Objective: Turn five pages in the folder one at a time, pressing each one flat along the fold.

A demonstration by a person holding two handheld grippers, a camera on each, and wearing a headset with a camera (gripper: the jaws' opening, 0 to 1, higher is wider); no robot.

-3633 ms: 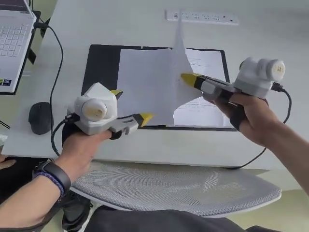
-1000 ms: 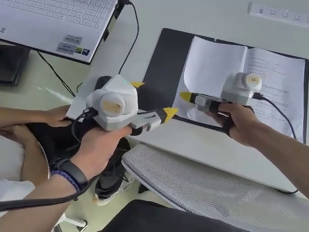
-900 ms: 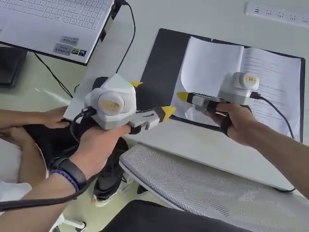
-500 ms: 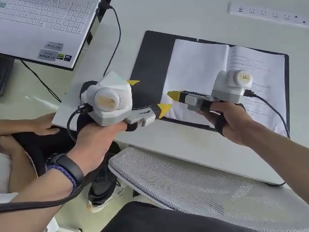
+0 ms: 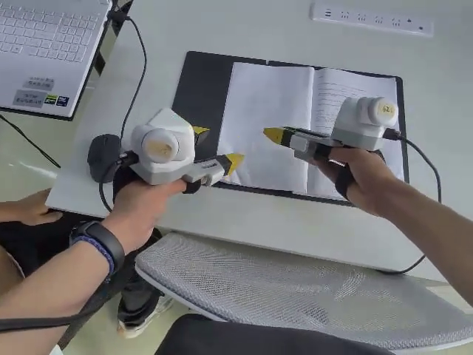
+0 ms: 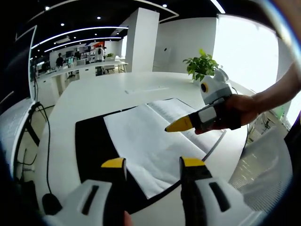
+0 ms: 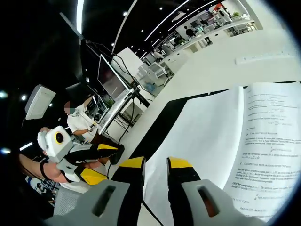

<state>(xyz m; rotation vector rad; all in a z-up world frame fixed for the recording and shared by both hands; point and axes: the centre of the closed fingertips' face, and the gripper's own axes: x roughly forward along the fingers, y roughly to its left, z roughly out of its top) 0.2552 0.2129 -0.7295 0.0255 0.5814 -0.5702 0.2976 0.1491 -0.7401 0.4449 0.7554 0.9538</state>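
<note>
Folder: the black folder (image 5: pixel 201 89) lies open and flat on the white tabletop (image 5: pixel 244 222), ahead of both tongs.
Pages: a blank page (image 5: pixel 266 118) lies flat below the tips of the right tongs. A printed page (image 5: pixel 355 85) lies beyond that tool's body, and the fold runs between the two.
Right tongs: the right tongs (image 5: pixel 275 135) are held about level, low over the blank page, with the tips aimed across at the other tool. Their own view (image 7: pixel 156 163) shows the jaws a narrow gap apart with nothing between them. Whether they touch the paper cannot be told.
Right hand: the right hand (image 5: pixel 358 177) wraps the grip from beneath. Its forearm reaches in from the near right, and a cable (image 5: pixel 429 185) trails off the tool's rear.
Left tongs: the left tongs (image 5: pixel 216 146) sit by the folder's near left corner, tips pointing toward the right tongs. Their own view (image 6: pixel 153 163) shows the jaws spread wide and empty, with the right tongs (image 6: pixel 178 126) ahead over the page.
Left hand: the left hand (image 5: pixel 144 203) grips from below, forearm coming up from the near left, with a dark wristband (image 5: pixel 96 244) at the wrist.
Between the tongs: the tips face each other, apart, with blank paper under the gap.
Around: a dark mouse (image 5: pixel 103 157) lies just behind the left tongs and a white laptop (image 5: pixel 44 44) lies further out on that side. A power strip (image 5: pixel 369 20) lies past the folder's far edge. A mesh chair seat (image 5: pixel 295 288) sits below both tools, nearer the person.
</note>
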